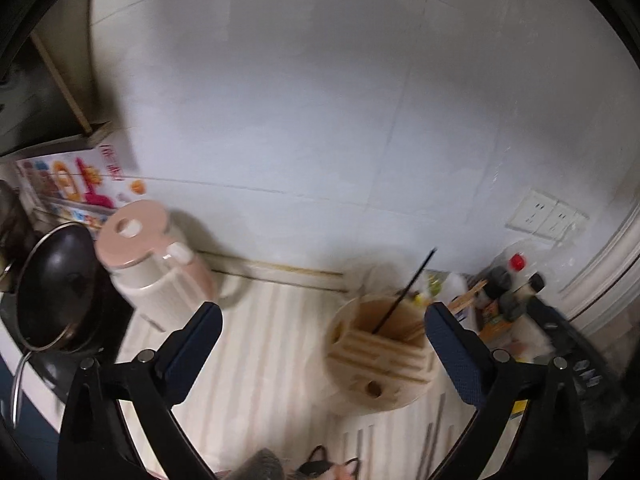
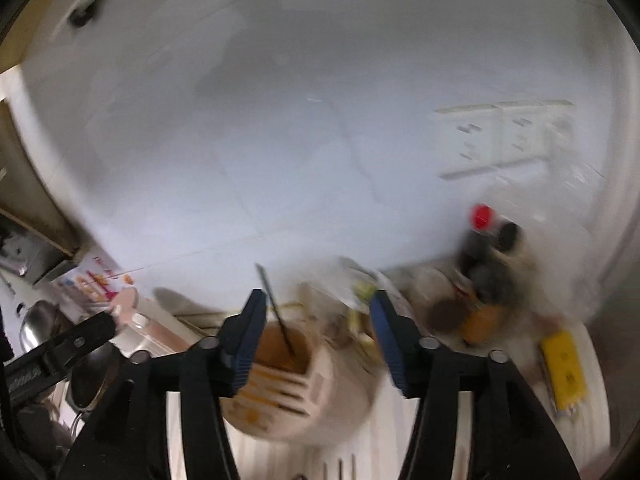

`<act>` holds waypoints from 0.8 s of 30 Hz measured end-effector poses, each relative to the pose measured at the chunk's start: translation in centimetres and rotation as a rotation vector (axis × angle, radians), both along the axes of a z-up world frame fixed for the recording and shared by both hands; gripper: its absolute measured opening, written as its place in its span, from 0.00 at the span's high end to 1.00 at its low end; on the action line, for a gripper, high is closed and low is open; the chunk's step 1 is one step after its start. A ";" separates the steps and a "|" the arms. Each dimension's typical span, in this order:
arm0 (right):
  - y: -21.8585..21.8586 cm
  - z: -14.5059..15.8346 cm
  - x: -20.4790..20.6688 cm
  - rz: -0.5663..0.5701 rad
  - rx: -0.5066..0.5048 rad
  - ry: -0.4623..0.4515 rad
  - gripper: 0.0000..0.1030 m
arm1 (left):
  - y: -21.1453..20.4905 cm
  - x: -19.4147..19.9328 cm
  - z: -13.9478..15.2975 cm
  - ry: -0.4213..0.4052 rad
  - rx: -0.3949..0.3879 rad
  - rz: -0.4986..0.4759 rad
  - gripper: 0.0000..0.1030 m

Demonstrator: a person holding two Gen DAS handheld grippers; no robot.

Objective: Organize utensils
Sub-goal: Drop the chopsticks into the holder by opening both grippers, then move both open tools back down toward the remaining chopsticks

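Utensils first: one thin dark chopstick [image 1: 404, 294] stands tilted in the wooden holder [image 1: 380, 354], which sits near the worktop's back edge, between the pink jug [image 1: 154, 262] toward the left and the bottles [image 1: 508, 288] at the right corner. I judge the stick is slotted there so it stays upright and sorted. More sticks [image 1: 434, 436] lie flat on the worktop at the front edge (blurred, count unclear). My left gripper [image 1: 324, 322] hangs jaws wide apart, empty, angled down at the holder. Right gripper [image 2: 318, 314] likewise apart, nothing between.
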State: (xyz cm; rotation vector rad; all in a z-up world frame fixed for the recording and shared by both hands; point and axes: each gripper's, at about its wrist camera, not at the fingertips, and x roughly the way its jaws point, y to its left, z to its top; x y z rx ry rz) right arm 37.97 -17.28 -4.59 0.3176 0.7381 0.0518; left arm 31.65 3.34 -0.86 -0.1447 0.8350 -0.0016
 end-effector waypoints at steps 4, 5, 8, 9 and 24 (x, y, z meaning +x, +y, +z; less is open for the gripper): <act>-2.3 -1.4 -3.2 -0.069 -0.009 0.051 0.28 | 0.4 -2.0 -2.7 0.043 0.035 0.012 0.00; -2.7 -2.0 -3.8 -0.078 -0.008 0.061 0.25 | 0.5 -2.3 -3.4 0.052 0.040 0.010 0.00; -3.9 -4.7 -5.4 -0.114 -0.026 0.124 0.23 | -0.2 -3.3 -6.5 0.116 0.069 -0.014 0.00; -4.4 -5.8 -6.0 -0.121 -0.029 0.153 0.23 | -0.5 -3.7 -7.6 0.139 0.076 -0.020 0.00; -6.0 -22.8 -9.0 -0.050 -0.006 0.615 0.82 | -8.7 -6.8 -27.6 0.595 0.068 -0.158 0.46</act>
